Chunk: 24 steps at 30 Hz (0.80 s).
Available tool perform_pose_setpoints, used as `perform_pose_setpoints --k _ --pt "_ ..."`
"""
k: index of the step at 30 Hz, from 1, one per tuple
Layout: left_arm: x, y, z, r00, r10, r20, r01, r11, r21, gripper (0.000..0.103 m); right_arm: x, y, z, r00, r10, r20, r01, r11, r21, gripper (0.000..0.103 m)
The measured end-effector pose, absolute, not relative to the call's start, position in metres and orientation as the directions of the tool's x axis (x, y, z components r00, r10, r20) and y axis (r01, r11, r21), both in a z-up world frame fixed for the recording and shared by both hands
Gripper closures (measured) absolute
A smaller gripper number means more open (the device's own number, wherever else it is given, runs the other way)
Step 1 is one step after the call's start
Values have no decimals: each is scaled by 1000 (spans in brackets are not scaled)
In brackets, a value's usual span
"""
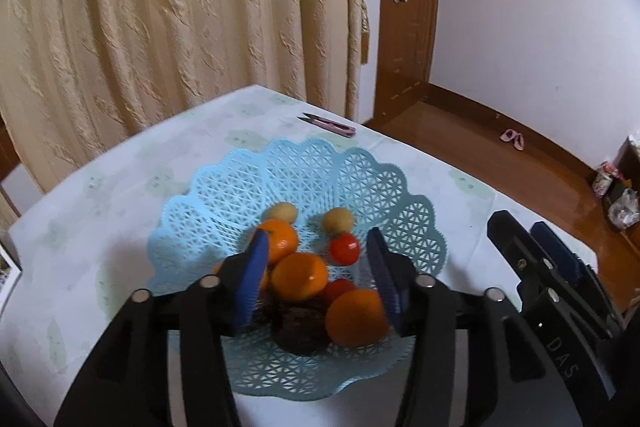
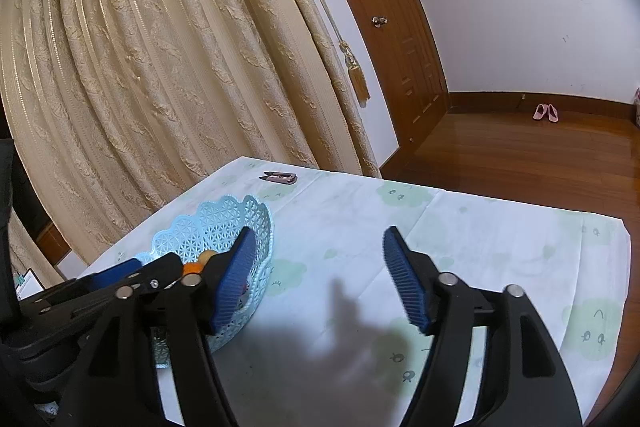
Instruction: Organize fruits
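**Fruit gathered in the blue basket, left fingers open above it**

The fruit lies together in the pale blue lattice plastic basket with a scalloped rim (image 1: pixel 304 163): three round orange citrus fruits, the middle one (image 1: pixel 299 275) in the centre, two small glossy red tomatoes (image 1: pixel 344 247), two small tan oval fruits (image 1: pixel 338 220) toward the far side, and a dark, rough-skinned fruit (image 1: pixel 298 327) at the near side. No fruit shows on the table outside the basket.

The left gripper (image 1: pixel 316 269) hangs directly over the pile, pointing down into it. Its blue ribbed fingers (image 1: pixel 252 279) stand apart and hold nothing; the middle orange and the near tomato lie below the gap between them, none of it pressed by a pad. The right gripper (image 2: pixel 320 279) is off to the basket's right over bare cloth, its fingers spread wide and empty, the basket just beside its left finger.

The left hand is therefore the nearer one for any further placing or nudging in the basket. The round fruits give no long axis to line up with.

The basket sits on a table covered in a white cloth with faint green cartoon prints (image 2: pixel 460 227). A small pair of pink-handled thread snips (image 1: pixel 330 125) lies near the far edge.
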State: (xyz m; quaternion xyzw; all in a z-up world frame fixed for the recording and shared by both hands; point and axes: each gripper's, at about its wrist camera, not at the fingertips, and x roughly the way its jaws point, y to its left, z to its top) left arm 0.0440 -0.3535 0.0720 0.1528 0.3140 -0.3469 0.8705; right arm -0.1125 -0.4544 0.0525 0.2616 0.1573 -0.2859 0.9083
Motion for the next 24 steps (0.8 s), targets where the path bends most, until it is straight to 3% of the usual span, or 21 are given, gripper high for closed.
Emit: perform_pose_setpoints --k 1,5,7,12,18,24 --pt "43 -352 73 574 -499 -649 693 719 60 37 -113 -454 53 787 -441 -431 603 699 385 30" --pt "38 -344 79 620 -474 -626 664 742 96 30 -114 -456 53 787 -442 -430 604 696 389 29" --pt "36 -338 82 647 -450 -615 640 759 117 19 -114 -457 54 786 -445 -430 607 690 394 26" --pt "29 -322 87 708 -403 -580 588 792 167 14 -115 -458 54 785 -449 -426 609 685 400 22" --pt "20 -299 96 790 -319 -523 492 839 231 11 -113 -458 54 797 -431 -423 593 694 409 8" --pt "15 -270 105 827 -273 -492 428 873 234 5 -106 -445 62 818 -382 -429 543 759 359 8"
